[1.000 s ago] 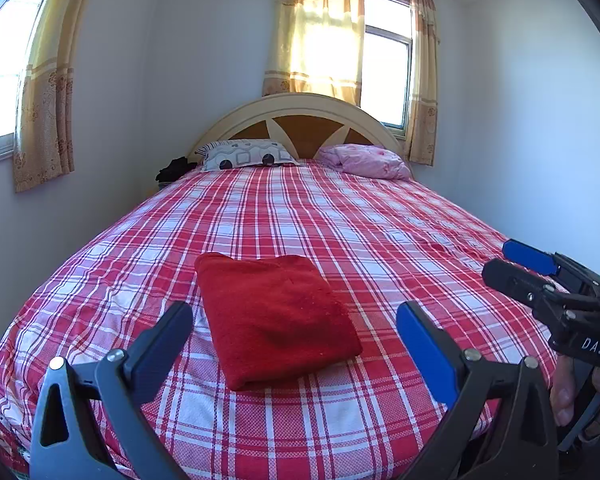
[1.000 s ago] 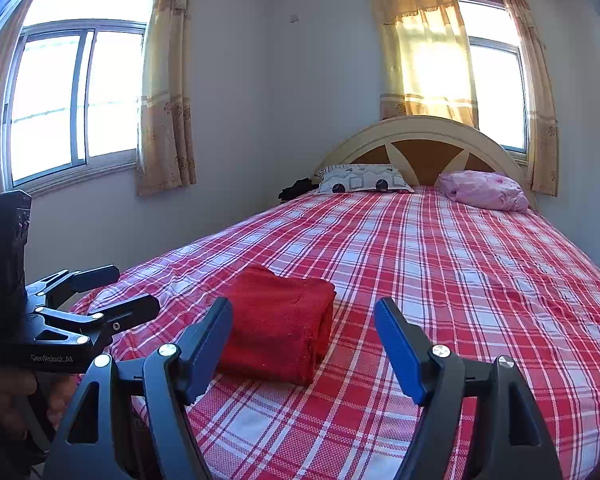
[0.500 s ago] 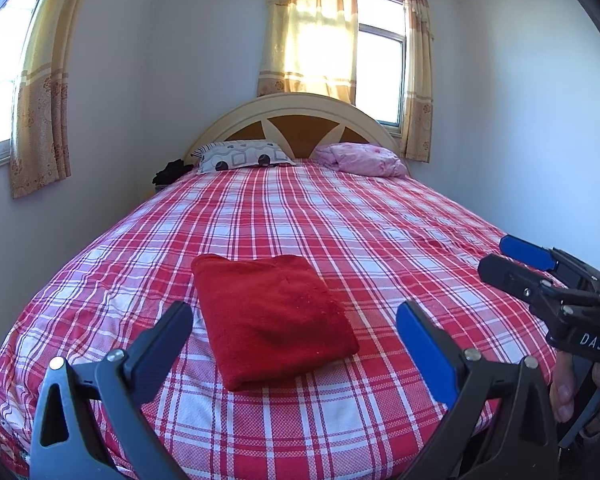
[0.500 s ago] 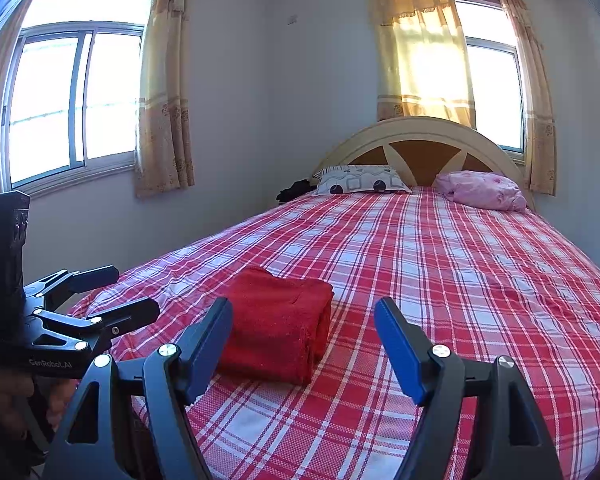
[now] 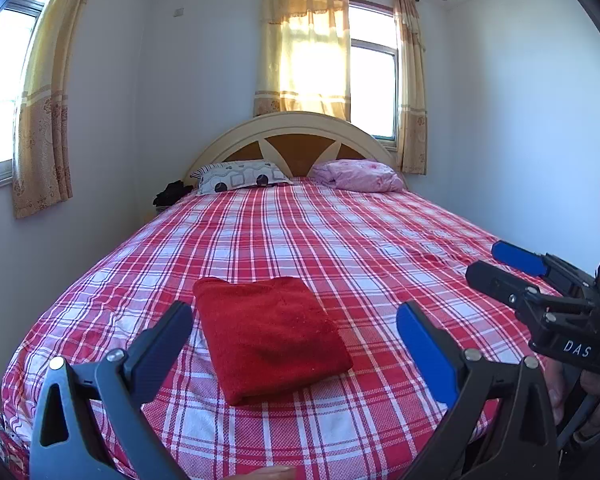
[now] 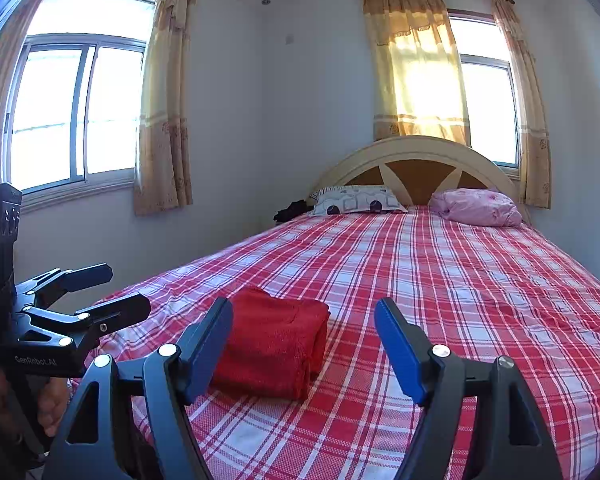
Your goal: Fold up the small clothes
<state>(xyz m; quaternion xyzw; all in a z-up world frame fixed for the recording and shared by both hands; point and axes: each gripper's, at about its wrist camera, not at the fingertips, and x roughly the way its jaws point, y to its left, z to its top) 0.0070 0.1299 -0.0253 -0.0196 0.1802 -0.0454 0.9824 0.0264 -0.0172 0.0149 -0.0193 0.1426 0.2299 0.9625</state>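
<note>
Folded red cloth [image 5: 270, 336] lying near the foot edge of the plaid bed [image 5: 380, 240], long axis toward the headboard, just ahead of the wide-open empty left gripper [image 5: 294, 334], left of the equally wide-open, empty right gripper [image 6: 304, 344].

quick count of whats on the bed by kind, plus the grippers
red folded cloth: 1
pillows: 2, patterned and pink
grippers: 2, left and right, both open
total: 5
</note>
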